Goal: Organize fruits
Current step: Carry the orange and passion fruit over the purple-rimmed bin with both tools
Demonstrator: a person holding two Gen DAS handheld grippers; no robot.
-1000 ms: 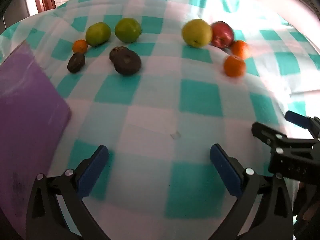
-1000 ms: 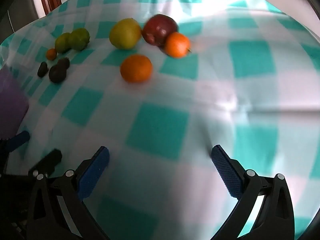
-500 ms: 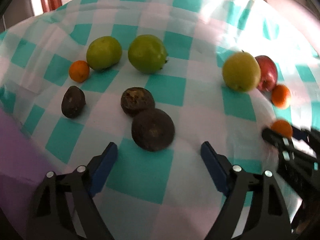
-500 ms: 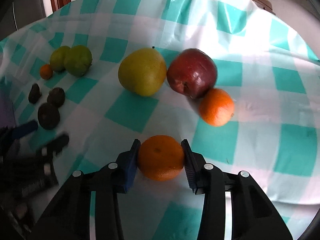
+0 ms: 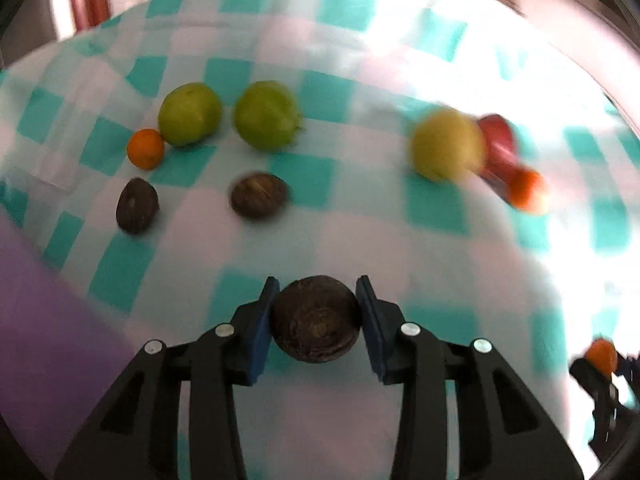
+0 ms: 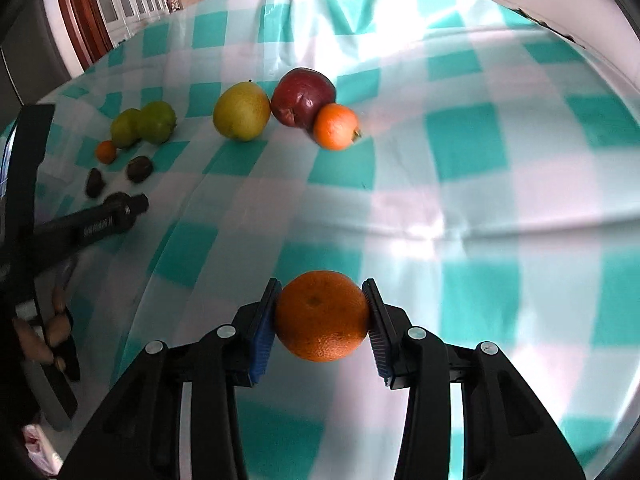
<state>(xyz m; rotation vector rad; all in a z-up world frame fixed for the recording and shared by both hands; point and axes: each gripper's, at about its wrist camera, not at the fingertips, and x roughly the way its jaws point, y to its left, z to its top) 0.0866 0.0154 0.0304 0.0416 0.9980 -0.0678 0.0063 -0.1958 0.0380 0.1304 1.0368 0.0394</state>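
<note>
With like fruits to group, left tongs (image 5: 318, 322) are closing on a dark fruit (image 5: 315, 320), right tongs (image 6: 321, 318) clamped on an orange (image 6: 322, 315).

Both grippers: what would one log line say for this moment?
left gripper: closing on dark brown fruit | right gripper: shut on orange | remaining fruit: on checked cloth

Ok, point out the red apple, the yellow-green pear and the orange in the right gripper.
Red apple (image 6: 303, 95): right wrist view, front skin.
Yellow-green pear (image 6: 241, 111): right wrist view, middle of its side.
Orange (image 6: 321, 316): right wrist view, centre of peel.
</note>
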